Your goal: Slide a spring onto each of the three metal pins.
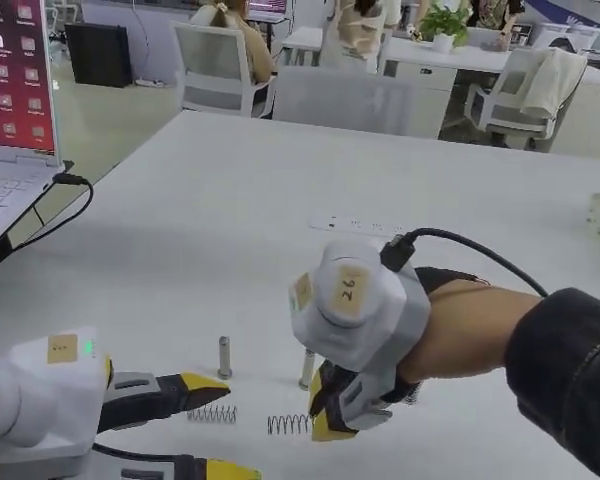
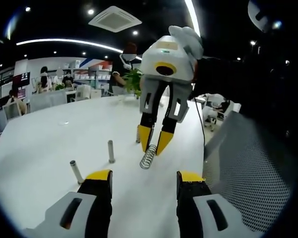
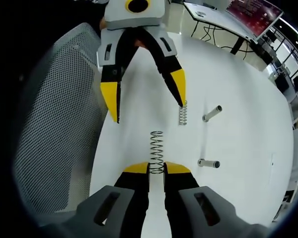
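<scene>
You're pinching a thin, silvery wire-coil spring (image 3: pixel 157 147) by one end in your right gripper (image 3: pixel 157 169). Its black, yellow-tipped fingers (image 3: pixel 139 171) are clamping the coil and the rest is sticking out past the tips. A second spring (image 3: pixel 183 113), same coil, is lying flat just beside one yellow tip of your left gripper (image 2: pixel 145 175), whose fingers are standing wide apart and holding nothing. Two pins, short plain metal cylinders, are standing upright on the smooth white table (image 1: pixel 280 200): one (image 1: pixel 307 368) just beside the right fingers, the other (image 1: pixel 224 357) just past the left fingertips. Your hand (image 1: pixel 460 330), in a dark sleeve (image 1: pixel 570 370), is wrapping the right gripper's white body, angling the fingers down at the tabletop and toward the left gripper. The left gripper is sitting low, pointing back at the right one, so the two are facing tip to tip.
</scene>
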